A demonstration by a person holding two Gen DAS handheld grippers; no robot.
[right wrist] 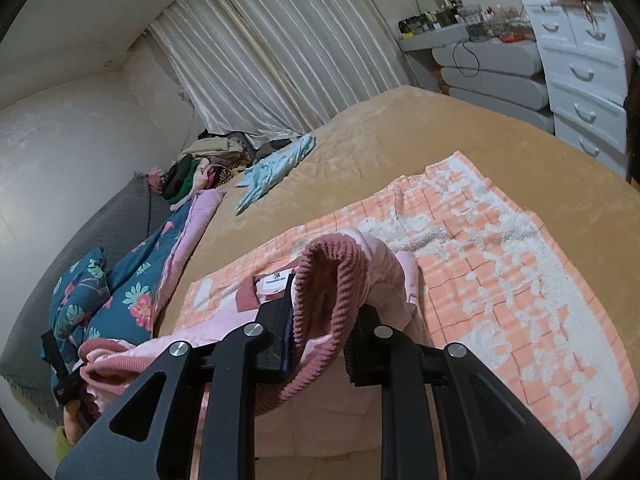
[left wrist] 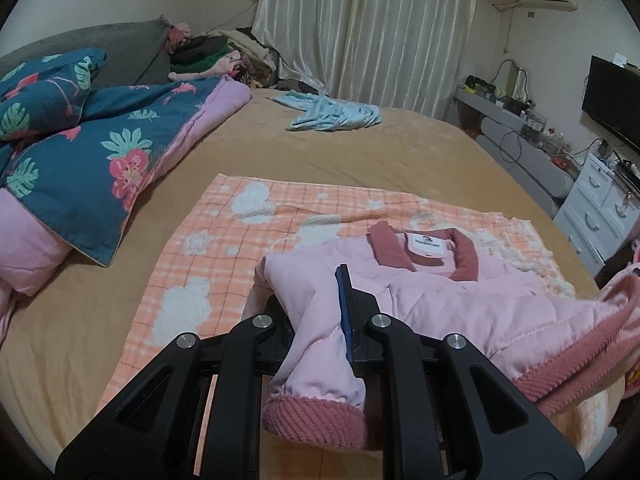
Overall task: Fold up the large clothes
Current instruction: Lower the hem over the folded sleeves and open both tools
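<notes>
A pale pink quilted jacket (left wrist: 460, 296) with a dark rose collar and ribbed rose cuffs lies on an orange checked blanket (left wrist: 224, 240) on the bed. My left gripper (left wrist: 320, 312) is shut on one sleeve, whose ribbed cuff (left wrist: 316, 420) hangs down between the arms. In the right wrist view my right gripper (right wrist: 324, 320) is shut on the jacket's (right wrist: 396, 280) ribbed rose hem or cuff (right wrist: 332, 280), lifted above the blanket (right wrist: 500, 272). The collar label (right wrist: 276, 280) shows just beyond the left finger. The left gripper (right wrist: 60, 380) shows at that view's left edge.
The tan bed cover (left wrist: 360, 152) stretches ahead. A blue flowered duvet (left wrist: 80, 148) is bunched at the left. A light blue garment (left wrist: 332, 114) lies at the far side, near a clothes pile by the curtain. White drawers (right wrist: 580, 80) stand to the right.
</notes>
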